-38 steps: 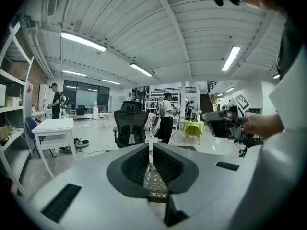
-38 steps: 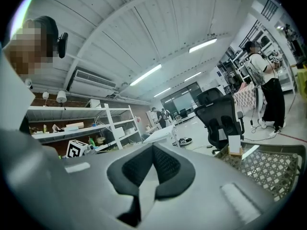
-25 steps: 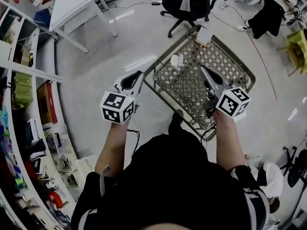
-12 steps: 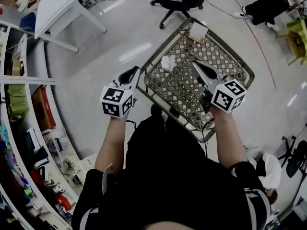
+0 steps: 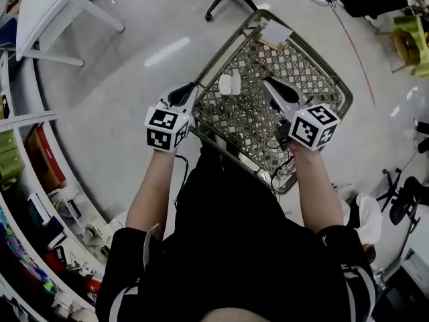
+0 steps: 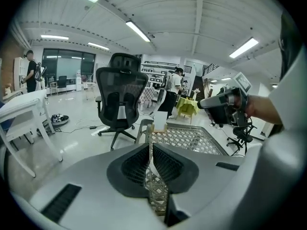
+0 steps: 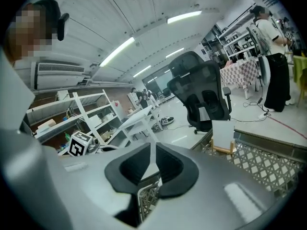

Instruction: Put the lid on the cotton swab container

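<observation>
Basket: a wide bronze wire-mesh basket (image 5: 312, 79) lies under and ahead of both sets of fingers, out on the pale shiny floor (image 5: 134, 113).
Chair: a black mesh-backed office chair (image 6: 120, 97) stands beyond the basket's far end, well past the fingers.
Table: a white table (image 5: 47, 12) stands far off to the left of the left fingers.
Left gripper (image 5: 190, 91): it hangs over the basket's near left rim. Its fingers are drawn together to a thin slit and hold nothing.
Right gripper (image 5: 271, 86): it is over the mesh. Its fingers are likewise pressed nearly closed, with nothing between them.
Card: a white card on a small wooden stand (image 5: 275, 32) sits at the far corner, beyond the right fingers.
Container: a small white cotton swab container (image 5: 229, 84) rests on the mesh between the two sets of fingers, nearer the left ones and apart from both. It is too small to tell whether a lid is on.
</observation>
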Demonstrator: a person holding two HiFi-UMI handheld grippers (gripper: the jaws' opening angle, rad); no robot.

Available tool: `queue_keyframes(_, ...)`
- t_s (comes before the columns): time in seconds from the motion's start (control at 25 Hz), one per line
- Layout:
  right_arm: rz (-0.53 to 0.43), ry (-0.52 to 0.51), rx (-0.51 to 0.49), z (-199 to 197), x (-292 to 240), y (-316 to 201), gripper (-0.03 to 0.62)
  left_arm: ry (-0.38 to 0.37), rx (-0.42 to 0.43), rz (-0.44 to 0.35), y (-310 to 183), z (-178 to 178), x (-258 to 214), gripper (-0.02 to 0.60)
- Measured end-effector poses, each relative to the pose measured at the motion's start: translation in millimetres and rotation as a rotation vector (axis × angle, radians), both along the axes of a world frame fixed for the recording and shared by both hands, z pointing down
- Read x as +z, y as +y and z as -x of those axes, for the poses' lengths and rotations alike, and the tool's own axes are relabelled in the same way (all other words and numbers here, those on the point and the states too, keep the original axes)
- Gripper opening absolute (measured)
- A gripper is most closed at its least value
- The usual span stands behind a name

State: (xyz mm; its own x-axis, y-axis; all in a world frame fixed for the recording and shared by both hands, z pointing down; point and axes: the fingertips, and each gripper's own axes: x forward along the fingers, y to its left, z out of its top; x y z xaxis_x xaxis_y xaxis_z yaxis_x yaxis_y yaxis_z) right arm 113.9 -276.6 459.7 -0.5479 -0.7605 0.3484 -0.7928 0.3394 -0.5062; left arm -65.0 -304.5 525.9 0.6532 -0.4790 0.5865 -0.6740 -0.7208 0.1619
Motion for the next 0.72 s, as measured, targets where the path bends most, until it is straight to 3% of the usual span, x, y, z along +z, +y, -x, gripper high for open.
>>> queue_keyframes(0.44,0.158,0.031,0.038,-15,97,-18,0.044,-0.026,0.116,0.144,-17,-44,106,0.029)
queue_keyframes(0.72,0.249,0.042,0.015,2,154,-15,0.031,-0.022,0.152,0.198,-11,-55,159,0.030)
